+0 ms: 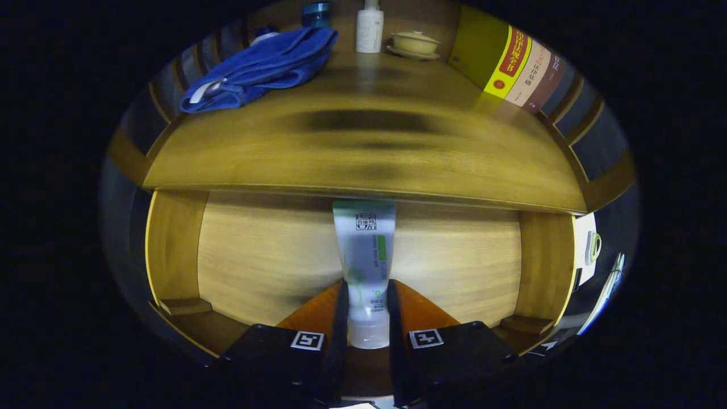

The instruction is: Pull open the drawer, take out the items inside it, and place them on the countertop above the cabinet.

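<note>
A white tube [365, 255] with green print stands between my fingers, cap end toward me. My gripper [367, 295] is shut on the tube, both fingers pressing its lower half. The tube's flat end reaches up to the front edge of the wooden countertop [363, 142]. Behind the tube I see the pulled-out drawer [272, 255] with its pale wooden bottom and side walls.
On the countertop lie a folded blue towel [261, 68] at the back left, a white bottle [369, 29] and a lidded cream bowl [414, 42] at the back, and standing books [514, 65] at the right. A blue jar [316, 12] sits behind the towel.
</note>
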Demonstrator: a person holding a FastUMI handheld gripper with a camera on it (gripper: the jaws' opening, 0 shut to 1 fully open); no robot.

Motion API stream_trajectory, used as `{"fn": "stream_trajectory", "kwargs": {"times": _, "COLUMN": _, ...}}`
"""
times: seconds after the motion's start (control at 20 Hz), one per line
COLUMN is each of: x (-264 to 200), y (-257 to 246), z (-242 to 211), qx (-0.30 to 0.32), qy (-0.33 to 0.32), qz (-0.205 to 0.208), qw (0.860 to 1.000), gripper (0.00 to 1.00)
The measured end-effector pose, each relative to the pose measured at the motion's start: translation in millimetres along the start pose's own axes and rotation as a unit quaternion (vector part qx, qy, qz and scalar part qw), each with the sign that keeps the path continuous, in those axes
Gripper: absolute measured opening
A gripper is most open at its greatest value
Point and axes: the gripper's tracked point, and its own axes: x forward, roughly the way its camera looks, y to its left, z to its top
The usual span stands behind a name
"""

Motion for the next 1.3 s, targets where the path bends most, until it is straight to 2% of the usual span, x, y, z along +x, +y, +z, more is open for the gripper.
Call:
{"fn": "stream_trajectory", "kwargs": {"times": 0.1, "x": -30.3, "y": -2.2, "z": 13.0, "qx": 0.001, "qy": -0.01, "qz": 0.006, "qw": 1.0, "gripper": 0.41}}
{"fn": "stream_trajectory", "kwargs": {"times": 0.45, "x": -74.9, "y": -9.0, "z": 23.7, "qx": 0.002, "qy": -0.037, "qz": 0.007, "qw": 0.999, "gripper": 0.4}}
{"fn": "stream_trajectory", "kwargs": {"times": 0.7, "x": -96.9, "y": -16.4, "z": 35.5, "qx": -0.009, "qy": -0.049, "qz": 0.002, "qw": 0.999, "gripper": 0.4}}
{"fn": "stream_trajectory", "kwargs": {"times": 1.0, "x": -117.4, "y": -3.5, "z": 48.7, "qx": -0.018, "qy": -0.072, "qz": 0.022, "qw": 0.997, "gripper": 0.41}}
{"fn": "stream_trajectory", "kwargs": {"times": 1.3, "x": -128.8, "y": -4.2, "z": 80.2, "qx": -0.001, "qy": -0.105, "qz": 0.015, "qw": 0.994, "gripper": 0.4}}
